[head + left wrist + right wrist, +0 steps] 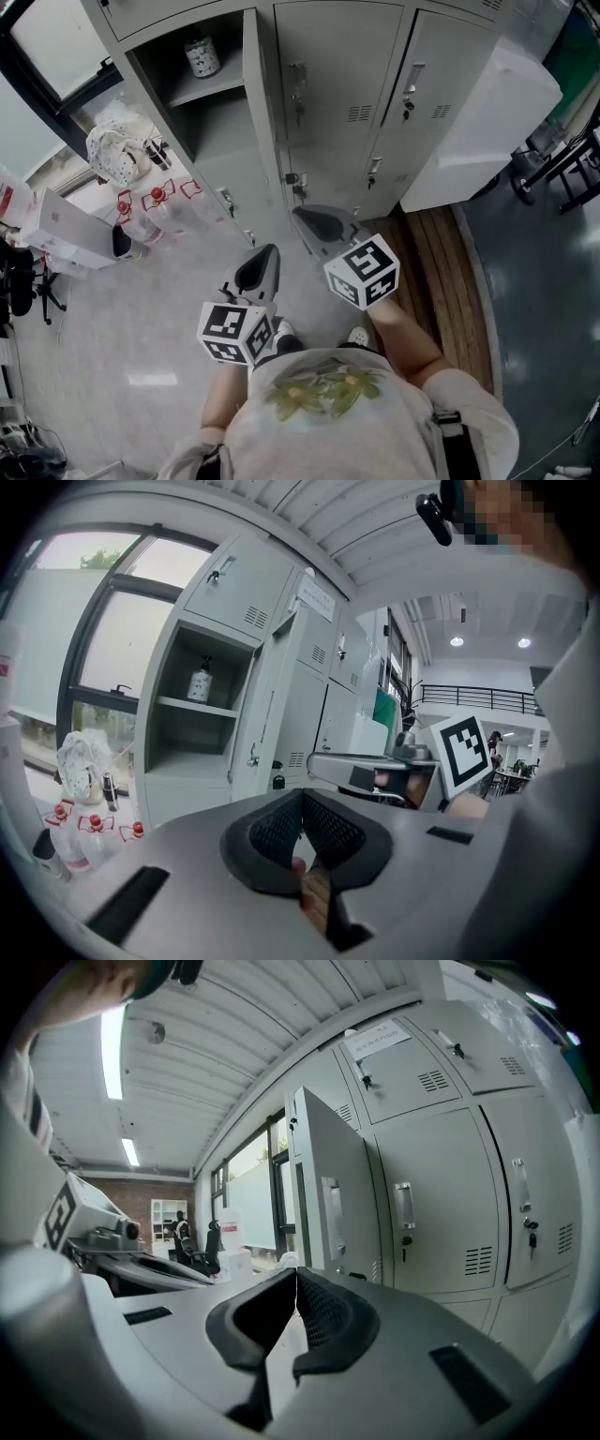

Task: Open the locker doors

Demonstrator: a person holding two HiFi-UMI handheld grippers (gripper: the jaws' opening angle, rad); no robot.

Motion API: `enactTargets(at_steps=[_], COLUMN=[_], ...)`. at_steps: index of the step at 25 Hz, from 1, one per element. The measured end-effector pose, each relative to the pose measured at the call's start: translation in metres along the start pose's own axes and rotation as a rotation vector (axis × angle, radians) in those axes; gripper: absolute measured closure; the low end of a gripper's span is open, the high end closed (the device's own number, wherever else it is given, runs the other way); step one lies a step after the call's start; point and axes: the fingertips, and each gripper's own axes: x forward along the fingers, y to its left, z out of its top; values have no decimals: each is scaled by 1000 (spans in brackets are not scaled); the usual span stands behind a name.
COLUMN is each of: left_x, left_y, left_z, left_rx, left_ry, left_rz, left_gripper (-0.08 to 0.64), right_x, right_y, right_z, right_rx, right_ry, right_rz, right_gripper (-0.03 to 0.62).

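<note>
1. Far left: a window [122,649]. Below it a white bag [112,155] and red-capped bottles [155,200] stand on the floor [122,309]. Their print is too small to read.

2. The lockers [323,159] stand in a row straight ahead of the person, just right of the window. The head view cuts off their top edge.

3. The leftmost compartment [220,127] is exposed. A patterned canister [202,56] stands on its shelf [211,92], and any wording on it is illegible.

4. The open door [328,1213] has its long axis upright. It is swung out toward the room, with its handle face turned to the right gripper view. The head view shows it only edge-on.

5. The left gripper [302,794] has its jaws closed tip to tip with nothing between them. It points at the open compartment and touches nothing.

6. The right gripper [296,1274] also has its jaws closed and empty. It points at the open door's edge, clear of every door.

7. The marker cubes [234,333] carry black-and-white squares and no text.

8. The closed doors [427,1204] to the right are upright and flush. Each has a vertical handle and vent slots.

9. A paper label [377,1037] sits on an upper door, and its lines cannot be read.

10. Far right: a white panel [487,122] hides the end of the row. The person's body covers the floor nearest the camera.
</note>
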Motion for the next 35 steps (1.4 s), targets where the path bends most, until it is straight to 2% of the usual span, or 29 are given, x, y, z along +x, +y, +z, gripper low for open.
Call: enactTargets(at_steps=[8, 12, 23, 35], left_x=[3, 2, 15, 51], left_y=[-16, -27, -59, -123], left_z=[-16, -19, -19, -29], left_rx=[-33, 2, -12, -18], left_ry=[6, 13, 14, 7], left_rz=[23, 42, 54, 58], left_gripper=[531, 531, 531, 531], right_x=[-43, -55, -85, -150], right_y=[30, 31, 15, -30], right_z=[-30, -36, -34, -44], right_rx=[77, 89, 103, 112], right_ry=[-7, -3, -28, -16], right_rz=[82, 93, 115, 104], right_gripper=[560, 560, 560, 560])
